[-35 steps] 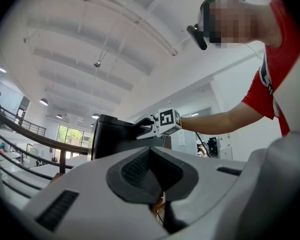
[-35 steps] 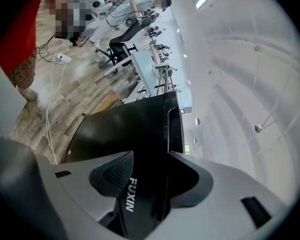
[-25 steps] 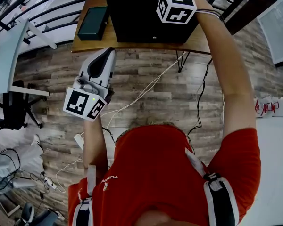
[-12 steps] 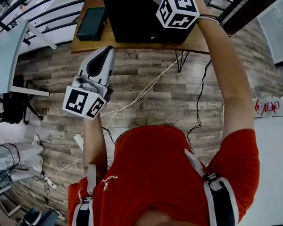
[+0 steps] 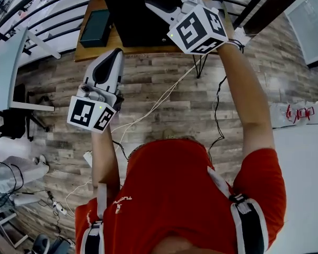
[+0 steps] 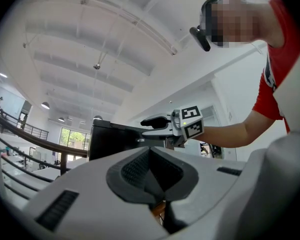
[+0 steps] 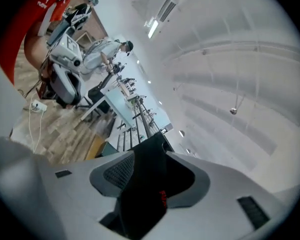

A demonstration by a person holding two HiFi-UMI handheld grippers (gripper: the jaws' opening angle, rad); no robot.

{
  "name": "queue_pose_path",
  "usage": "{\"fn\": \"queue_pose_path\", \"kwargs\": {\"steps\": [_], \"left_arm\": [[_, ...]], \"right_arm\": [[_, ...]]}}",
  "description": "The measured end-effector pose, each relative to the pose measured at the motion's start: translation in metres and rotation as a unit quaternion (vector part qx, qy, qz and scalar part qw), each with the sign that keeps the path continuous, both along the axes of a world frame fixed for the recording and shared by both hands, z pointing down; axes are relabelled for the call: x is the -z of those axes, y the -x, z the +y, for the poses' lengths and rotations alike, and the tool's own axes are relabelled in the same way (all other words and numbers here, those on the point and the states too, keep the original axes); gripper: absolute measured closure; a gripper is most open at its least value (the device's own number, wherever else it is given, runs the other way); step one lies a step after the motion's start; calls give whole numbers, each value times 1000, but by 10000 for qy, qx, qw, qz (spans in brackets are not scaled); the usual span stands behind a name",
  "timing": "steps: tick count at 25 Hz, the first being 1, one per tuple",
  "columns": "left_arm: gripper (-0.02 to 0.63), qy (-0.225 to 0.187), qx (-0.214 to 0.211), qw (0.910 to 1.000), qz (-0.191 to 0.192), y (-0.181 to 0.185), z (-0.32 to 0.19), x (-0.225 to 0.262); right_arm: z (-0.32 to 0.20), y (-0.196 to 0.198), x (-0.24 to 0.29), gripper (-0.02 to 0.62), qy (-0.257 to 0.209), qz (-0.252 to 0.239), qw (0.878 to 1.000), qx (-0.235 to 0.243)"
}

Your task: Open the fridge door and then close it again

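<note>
The black fridge [image 5: 128, 23] stands on a wooden table [image 5: 98, 51] at the top of the head view. My right gripper [image 5: 155, 2] lies across the fridge's top and points left. In the right gripper view a black door edge [image 7: 149, 194] with a small red mark fills the gap between its jaws, so the right gripper [image 7: 150, 184] is shut on it. My left gripper [image 5: 113, 56] hangs over the floor in front of the table, jaws shut and holding nothing. The left gripper view shows the fridge [image 6: 115, 141] with the right gripper [image 6: 151, 122] on it.
A dark green box [image 5: 95, 28] lies on the table left of the fridge. White and black cables [image 5: 159, 105] run over the wooden floor. A railing [image 5: 47, 4] and a pale desk [image 5: 2, 62] are at the left, with an office chair [image 5: 10, 121] below.
The right gripper has swung round to the left and come down toward me over the fridge top. The left gripper has barely moved.
</note>
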State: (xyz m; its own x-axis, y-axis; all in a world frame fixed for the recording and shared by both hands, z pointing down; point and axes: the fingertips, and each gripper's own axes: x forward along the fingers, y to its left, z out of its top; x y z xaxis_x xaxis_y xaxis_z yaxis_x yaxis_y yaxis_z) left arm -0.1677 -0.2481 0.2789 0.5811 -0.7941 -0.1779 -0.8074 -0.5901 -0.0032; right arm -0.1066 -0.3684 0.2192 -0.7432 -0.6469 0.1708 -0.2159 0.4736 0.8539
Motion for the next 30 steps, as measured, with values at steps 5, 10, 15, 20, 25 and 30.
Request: {"fn": "queue_pose_path", "kwargs": {"steps": [5,10,15,20,25,30], "left_arm": [[597,-31,-17,10000,1,-7,4,2],[597,-94,13,10000,9,-11,11,7],[597,-123,35,9999,15,-14,18,6],[597,-109,19,9999,-4,-18,19,1],[597,-68,10,10000,-12,-22,20,-6],[597,-55,-10,10000,0,-27,25,-8]], "right_arm": [[44,3,-2,409,368,-794,9956,338],[80,2,0,451,672,-1599,9827,643],[101,-10,-20,501,1363,-2281,9631,437],[117,-14,-46,540,1921,-2780,9402,434],[132,-17,-61,557,2291,-3158,9195,480],[146,-19,-69,565,2454,-3309,9095,559]]}}
